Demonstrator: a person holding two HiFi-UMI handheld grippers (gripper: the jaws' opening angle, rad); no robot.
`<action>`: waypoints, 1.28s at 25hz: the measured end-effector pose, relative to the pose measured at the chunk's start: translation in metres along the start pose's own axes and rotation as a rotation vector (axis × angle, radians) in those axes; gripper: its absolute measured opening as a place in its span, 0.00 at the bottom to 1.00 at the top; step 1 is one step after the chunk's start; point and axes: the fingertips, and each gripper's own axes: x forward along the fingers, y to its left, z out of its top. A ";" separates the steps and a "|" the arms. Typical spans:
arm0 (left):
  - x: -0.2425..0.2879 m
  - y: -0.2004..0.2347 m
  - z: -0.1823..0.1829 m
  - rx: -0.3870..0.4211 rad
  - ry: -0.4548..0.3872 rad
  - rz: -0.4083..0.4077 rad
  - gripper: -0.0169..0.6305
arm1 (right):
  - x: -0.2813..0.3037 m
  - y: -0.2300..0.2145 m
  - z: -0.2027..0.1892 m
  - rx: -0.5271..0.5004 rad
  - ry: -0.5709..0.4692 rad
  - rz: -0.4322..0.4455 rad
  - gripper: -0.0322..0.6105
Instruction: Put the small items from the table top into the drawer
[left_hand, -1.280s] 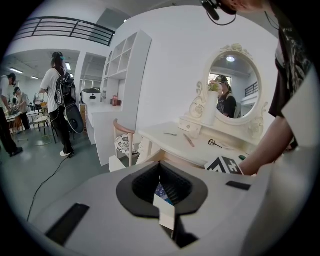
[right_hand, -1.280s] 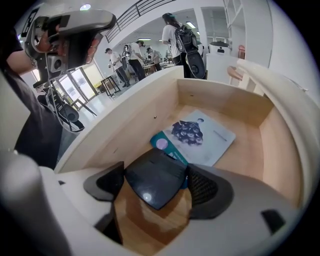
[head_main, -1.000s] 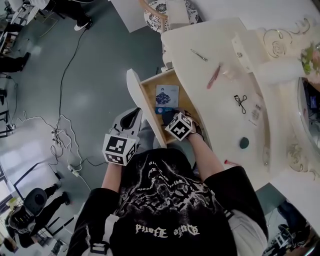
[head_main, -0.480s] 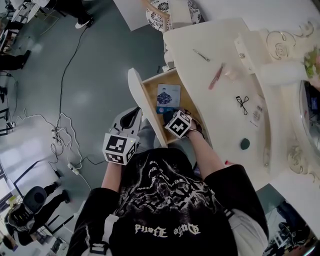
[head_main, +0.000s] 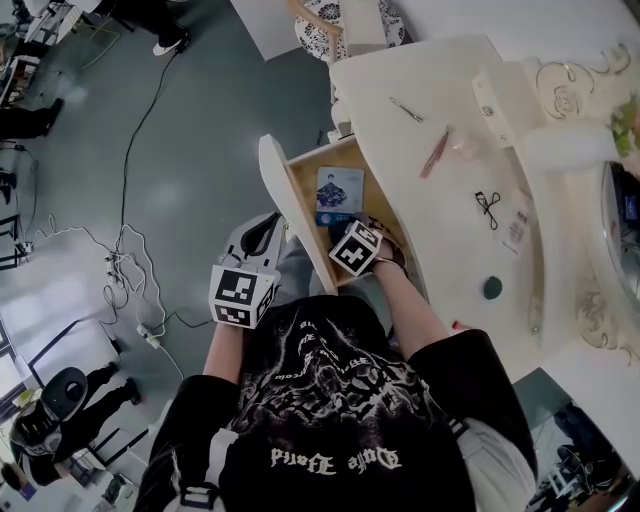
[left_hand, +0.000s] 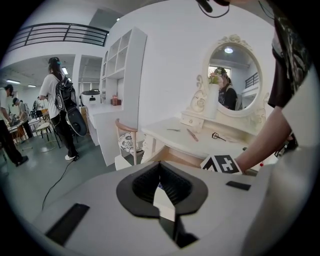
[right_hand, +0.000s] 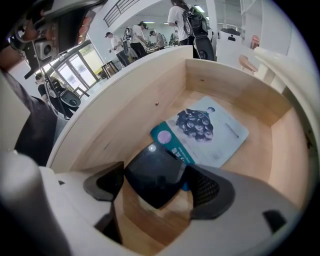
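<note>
Cream-white table top (head_main: 430, 235) fills the right of the head view. Lying on it are a thin metal tool (head_main: 407, 110), a pink stick (head_main: 435, 152), a black looped tool (head_main: 487, 207) and a dark round piece (head_main: 490, 288), all of which are yet to be stowed. The open drawer (head_main: 300, 195) sits at the centre with a printed sachet (head_main: 338, 190) on its floor. My right gripper (head_main: 348, 244) reaches into it, and my left gripper (head_main: 268, 230) hangs just outside the drawer's white front. If that left arm drifts right, I judge it could nudge the front and push the drawer in against my right wrist.

From the left gripper view, my jaws meet at their tips with nothing between them. The table is well off in the background, at the right of the frame.

From the right gripper view, my jaws are clamped on a black glossy case (right_hand: 152, 175), one pad on each side. It sits low over the wooden floor, with its far edge overlapping the sachet's teal corner. The case looks slick, and it appears to sit cornerwise in my grip. If I let go while it is above the floor, I expect it to tip, clatter, or slide across the smooth sachet. Pulling out carelessly could also catch the drawer's side wall at the frame's left.
</note>
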 end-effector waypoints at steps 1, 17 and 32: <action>-0.001 0.001 0.000 -0.003 0.001 0.003 0.05 | -0.001 -0.001 0.000 0.008 -0.001 -0.006 0.67; -0.002 0.006 -0.007 -0.023 0.006 0.018 0.05 | -0.008 -0.033 0.004 0.131 -0.054 -0.077 0.67; 0.013 -0.016 0.009 -0.047 -0.051 -0.071 0.05 | -0.100 -0.028 0.034 0.336 -0.404 -0.090 0.67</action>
